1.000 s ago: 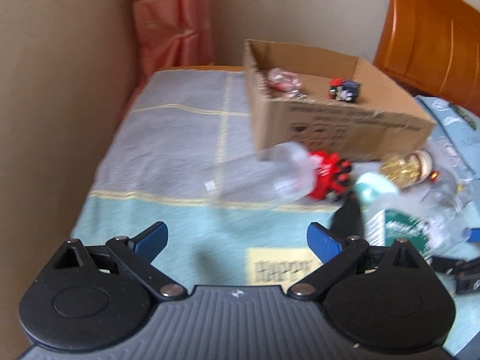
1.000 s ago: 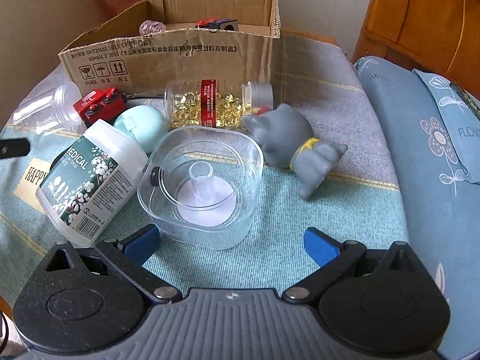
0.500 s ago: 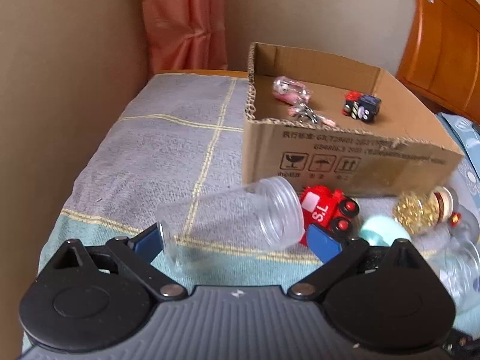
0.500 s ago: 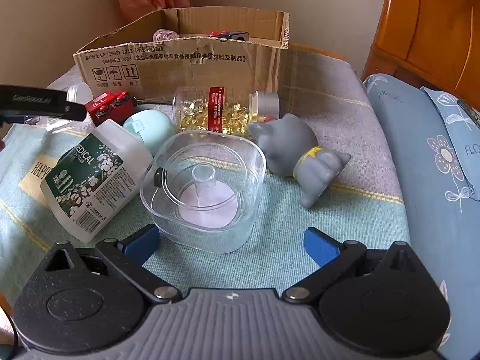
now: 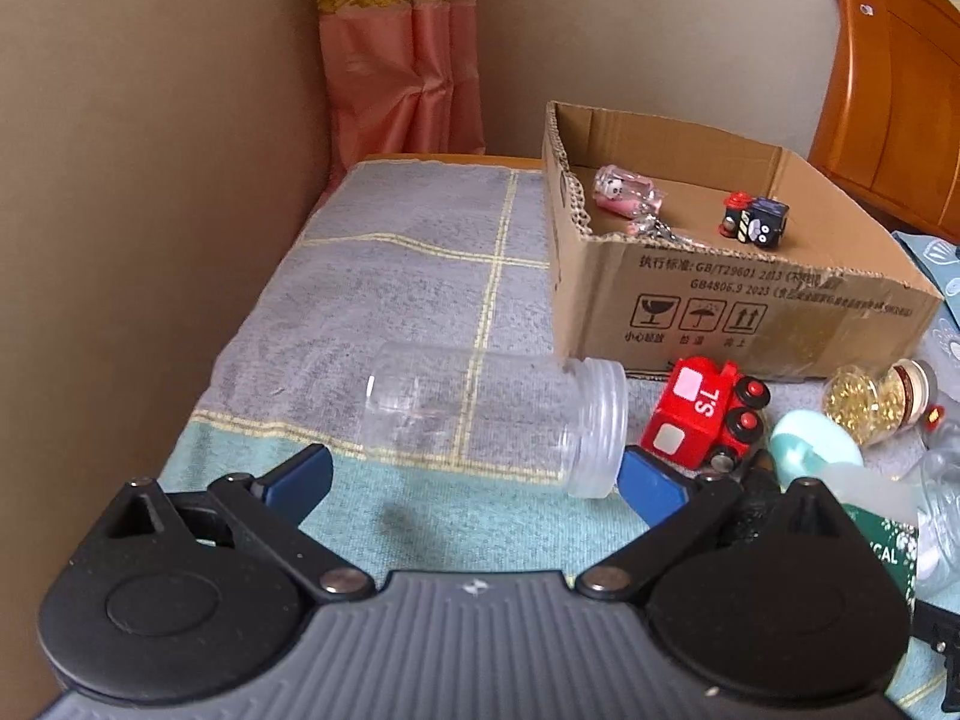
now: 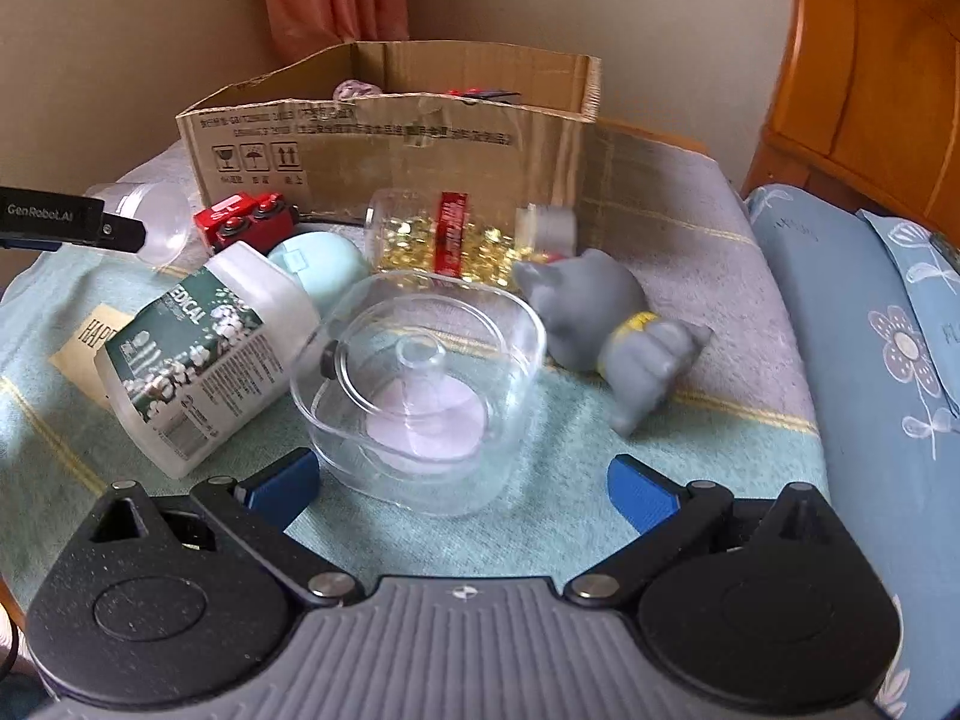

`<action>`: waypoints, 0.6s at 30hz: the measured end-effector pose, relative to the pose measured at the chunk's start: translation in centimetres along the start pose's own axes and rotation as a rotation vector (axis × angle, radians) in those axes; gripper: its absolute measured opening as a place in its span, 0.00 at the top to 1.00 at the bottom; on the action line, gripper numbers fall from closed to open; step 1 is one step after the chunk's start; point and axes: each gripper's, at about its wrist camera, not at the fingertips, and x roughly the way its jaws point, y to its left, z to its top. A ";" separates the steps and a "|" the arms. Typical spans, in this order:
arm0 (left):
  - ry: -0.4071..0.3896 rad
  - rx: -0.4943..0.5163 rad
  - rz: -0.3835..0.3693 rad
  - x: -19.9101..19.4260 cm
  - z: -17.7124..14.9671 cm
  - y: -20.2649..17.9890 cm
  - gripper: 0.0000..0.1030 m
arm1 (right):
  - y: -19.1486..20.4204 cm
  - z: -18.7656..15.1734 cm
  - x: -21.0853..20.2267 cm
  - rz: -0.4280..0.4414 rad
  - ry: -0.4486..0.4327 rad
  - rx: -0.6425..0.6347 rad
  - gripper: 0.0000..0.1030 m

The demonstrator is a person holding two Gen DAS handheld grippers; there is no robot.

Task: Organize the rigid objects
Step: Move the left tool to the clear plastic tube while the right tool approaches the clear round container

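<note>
A clear empty plastic jar (image 5: pixel 498 414) lies on its side on the cloth, just ahead of my open left gripper (image 5: pixel 474 480), between its blue fingertips. A red toy train (image 5: pixel 705 414) lies right of the jar. The cardboard box (image 5: pixel 750 312) behind holds a pink keychain bottle (image 5: pixel 627 192) and a small dark toy train (image 5: pixel 756 225). My open right gripper (image 6: pixel 462 483) faces a clear square container (image 6: pixel 420 378). Around it lie a white medical bottle (image 6: pixel 210 348), a mint egg-shaped object (image 6: pixel 321 267), a jar of yellow capsules (image 6: pixel 456 240) and a grey cat figure (image 6: pixel 618 324).
A beige wall (image 5: pixel 120 210) stands close on the left with a pink curtain (image 5: pixel 402 60) behind. A wooden headboard (image 6: pixel 870 72) and blue floral pillows (image 6: pixel 870 330) lie to the right. The left gripper's body (image 6: pixel 54 225) shows at the right wrist view's left edge.
My left gripper has swung left and closed in until the clear jar lies between its fingertips. My right gripper has crept closer to the clear square container.
</note>
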 end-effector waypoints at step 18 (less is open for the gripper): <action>0.027 0.102 -0.077 2.2 -0.8 0.7 0.01 | 1.0 0.2 0.8 -0.024 -0.062 0.031 0.00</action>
